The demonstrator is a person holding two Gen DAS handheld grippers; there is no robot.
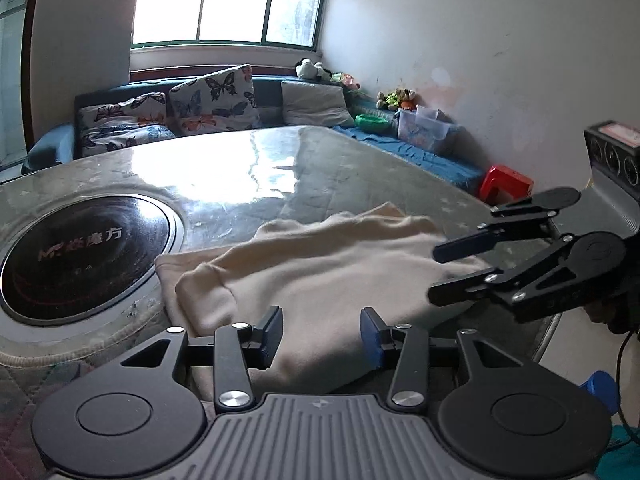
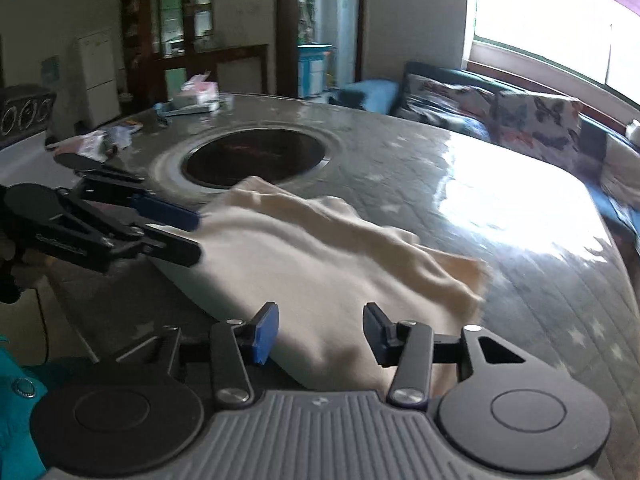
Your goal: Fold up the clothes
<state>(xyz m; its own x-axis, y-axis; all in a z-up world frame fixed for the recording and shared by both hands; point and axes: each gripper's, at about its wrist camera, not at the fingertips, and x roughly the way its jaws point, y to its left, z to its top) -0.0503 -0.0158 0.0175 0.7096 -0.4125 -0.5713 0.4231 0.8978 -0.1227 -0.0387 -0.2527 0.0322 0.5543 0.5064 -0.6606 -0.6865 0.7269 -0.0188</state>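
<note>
Cream garment lying rumpled on a glossy table, both tongs open around it.

The soft, fleecy cream garment (image 1: pixel 320 268) is lying in loose folds low in the centre of the left wrist frame, on the shiny marbled table (image 1: pixel 248 168), its left edge sitting just beside the round black glass cooktop (image 1: pixel 76 252) that is filling the left of that frame. The left tongs (image 1: pixel 322 336) are standing open at the bottom centre, blue pads apart, with cloth showing in the gap between them. The right tongs (image 1: pixel 436 276) are reaching in from the right of that frame, jaws parted, at the garment's right edge. In the right wrist frame they (image 2: pixel 320 334) are gaping at the bottom centre over the cloth. Butterfly-print cushions (image 1: pixel 212 96) are leaning on the sofa in the upper middle of the left wrist frame.
</note>
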